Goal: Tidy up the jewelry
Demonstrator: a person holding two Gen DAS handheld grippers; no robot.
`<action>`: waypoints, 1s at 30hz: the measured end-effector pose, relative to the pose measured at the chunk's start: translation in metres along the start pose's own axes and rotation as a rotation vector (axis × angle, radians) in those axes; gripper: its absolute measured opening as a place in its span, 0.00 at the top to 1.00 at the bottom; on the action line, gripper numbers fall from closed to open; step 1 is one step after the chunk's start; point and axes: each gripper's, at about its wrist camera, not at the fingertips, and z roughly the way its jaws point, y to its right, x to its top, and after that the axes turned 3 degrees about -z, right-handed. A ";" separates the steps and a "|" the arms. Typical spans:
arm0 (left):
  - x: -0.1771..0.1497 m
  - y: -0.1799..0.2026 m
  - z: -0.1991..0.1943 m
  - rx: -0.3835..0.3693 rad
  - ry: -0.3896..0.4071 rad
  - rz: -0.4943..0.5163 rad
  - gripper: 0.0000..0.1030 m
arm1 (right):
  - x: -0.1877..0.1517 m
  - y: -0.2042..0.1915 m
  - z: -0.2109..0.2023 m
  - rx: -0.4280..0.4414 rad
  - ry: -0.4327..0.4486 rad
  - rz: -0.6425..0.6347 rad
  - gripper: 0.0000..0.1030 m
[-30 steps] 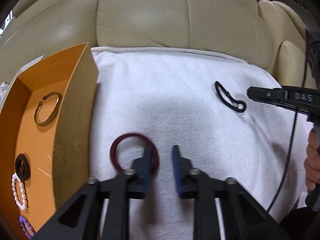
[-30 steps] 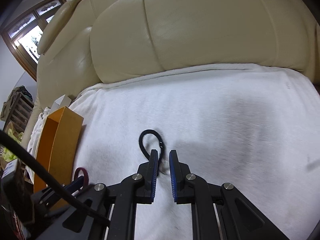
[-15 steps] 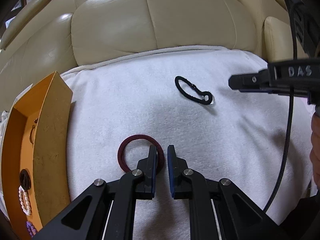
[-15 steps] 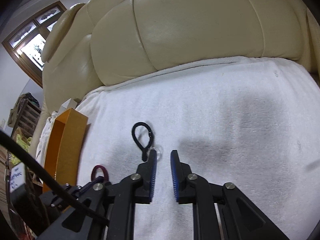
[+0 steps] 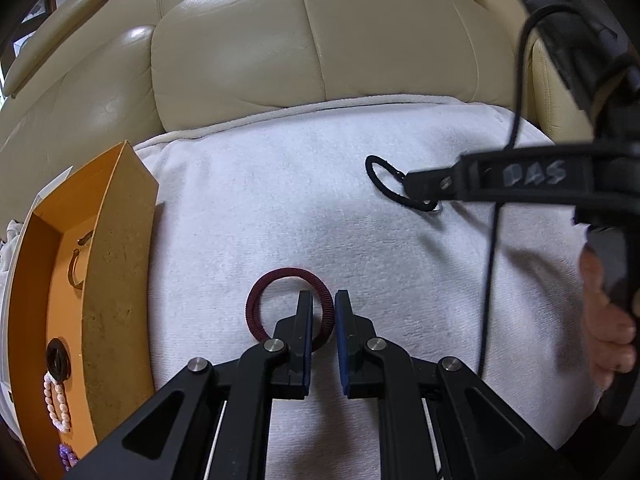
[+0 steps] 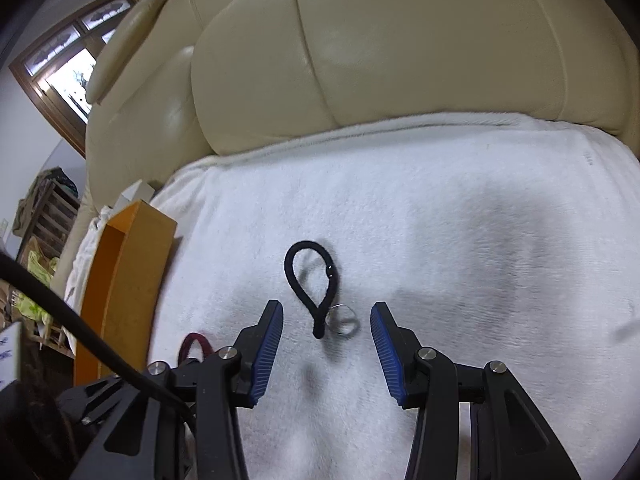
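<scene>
Left gripper (image 5: 323,314): pinching the dark-red fabric hair-band ring (image 5: 289,305), near the white towel's (image 5: 280,200) front edge.
Right gripper (image 6: 327,322): spread around the black cord loop's (image 6: 313,282) tail.
Orange cardboard tray (image 5: 116,264): towel's left edge.

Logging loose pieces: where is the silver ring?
Right wrist view: the silver ring lies on the white towel, touching the black band's near end, between the open right gripper's fingers.

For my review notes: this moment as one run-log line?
left gripper: shut on maroon hair tie | right gripper: open, straddling black hair tie | orange box: bracelets inside
</scene>
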 end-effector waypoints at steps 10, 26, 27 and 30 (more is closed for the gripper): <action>-0.002 -0.009 -0.008 0.006 0.001 -0.002 0.79 | -0.001 -0.012 0.011 -0.088 -0.001 -0.075 0.77; -0.026 -0.036 -0.027 0.030 0.016 -0.016 0.38 | -0.025 0.021 -0.059 -0.111 -0.009 -0.005 0.77; -0.025 -0.035 -0.023 0.032 0.010 -0.020 0.38 | -0.026 0.023 -0.061 -0.110 -0.011 0.001 0.77; -0.018 -0.034 -0.011 0.043 -0.015 -0.059 0.38 | -0.028 0.032 -0.063 -0.109 -0.024 0.027 0.77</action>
